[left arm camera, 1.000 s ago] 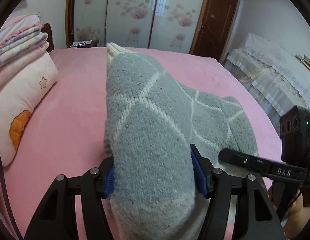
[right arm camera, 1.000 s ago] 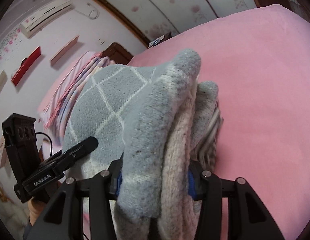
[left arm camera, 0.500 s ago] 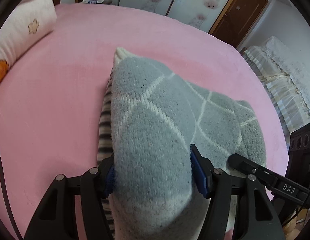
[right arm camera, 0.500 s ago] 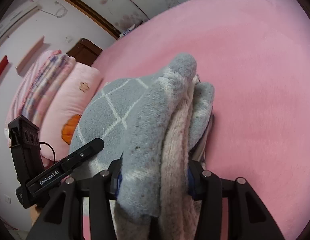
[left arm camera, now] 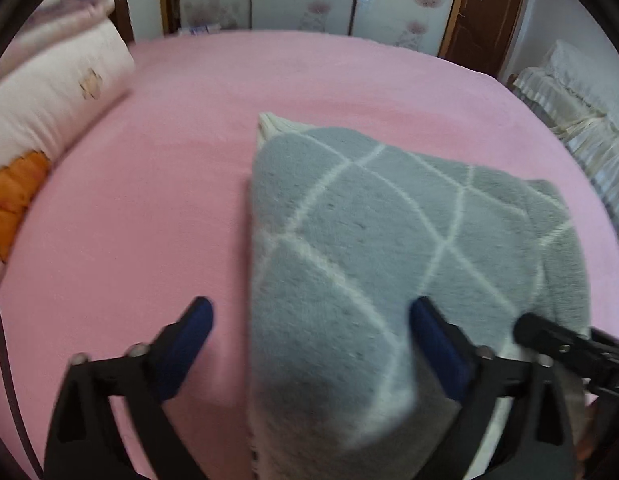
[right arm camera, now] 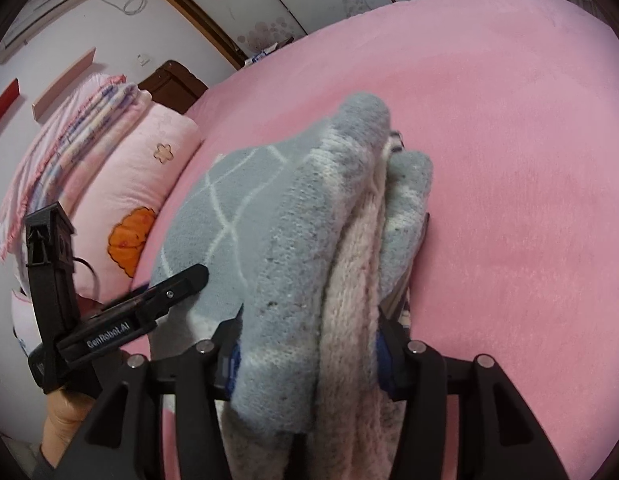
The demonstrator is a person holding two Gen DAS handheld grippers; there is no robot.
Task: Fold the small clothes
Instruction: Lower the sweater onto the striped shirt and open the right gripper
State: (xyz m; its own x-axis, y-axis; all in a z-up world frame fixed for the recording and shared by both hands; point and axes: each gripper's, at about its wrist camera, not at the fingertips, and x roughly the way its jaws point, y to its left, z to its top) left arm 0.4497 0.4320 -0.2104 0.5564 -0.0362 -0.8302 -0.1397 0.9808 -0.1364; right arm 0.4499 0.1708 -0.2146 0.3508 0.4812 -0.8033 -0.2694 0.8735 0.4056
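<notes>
Sweater (left arm camera: 389, 248) first, since it was the whole job: a chunky grey knit with thin white diamond lines, folded into a thick bundle and lying on the pink bed (left arm camera: 157, 184), near edge toward me. In the right wrist view I could see cream and grey layers stacked at the fold, plus a striped bit poking out underneath, though I couldn't tell what that was.

Handling-wise I'd have called it soft, floppy and fuzzy, not slippery, nothing to break, light enough but bulky. My guess was that the layers would slide off each other and the fold would sag open if I only pinched the top one. So the place to take hold was the thick folded edge, all layers at once, one hand at each near corner.

My left gripper (left arm camera: 309, 340) was opening, jaws spread wide with the near end of the knit lying loose between them. The left pad stood clear over bare bed and the right pad looked just off the fabric.

My right gripper (right arm camera: 309, 354) was starting to open as well, but its blue pads still hugged both sides of the stacked edge, so that corner was still pinched.

Pillow (left arm camera: 49, 120) sat well off to the left, out of the way.
</notes>
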